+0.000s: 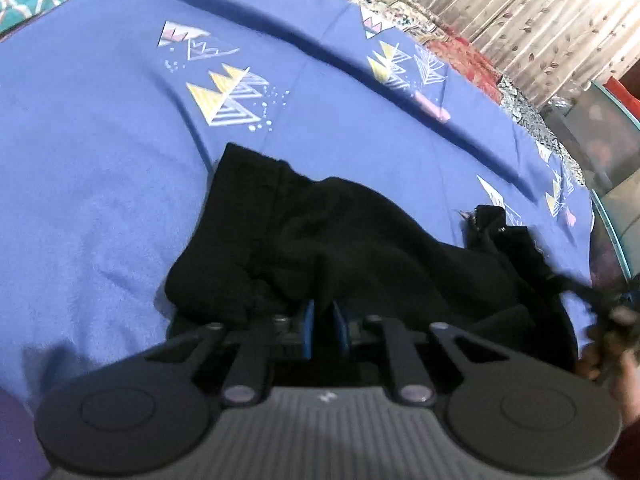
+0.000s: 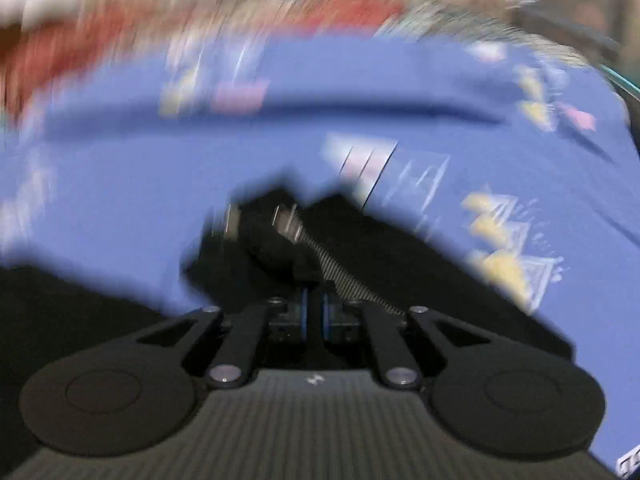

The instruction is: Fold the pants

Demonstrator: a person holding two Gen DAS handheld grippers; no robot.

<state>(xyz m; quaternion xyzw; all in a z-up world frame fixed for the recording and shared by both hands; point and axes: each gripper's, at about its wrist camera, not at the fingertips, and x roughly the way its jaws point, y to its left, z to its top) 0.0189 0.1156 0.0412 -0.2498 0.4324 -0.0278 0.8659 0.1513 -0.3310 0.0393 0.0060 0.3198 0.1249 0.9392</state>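
Left gripper: clenched on black cloth of the pants, blue pads close together with fabric pinched at the tips.
Right gripper: clenched on a fold of the pants beside the open zip; the view is blurred.
Pants: heaped on the near right part of the blue sheet, one leg end spread to the far left.
Sheet: printed with triangles.
Far edge: patterned quilt, then a leaf-print curtain.
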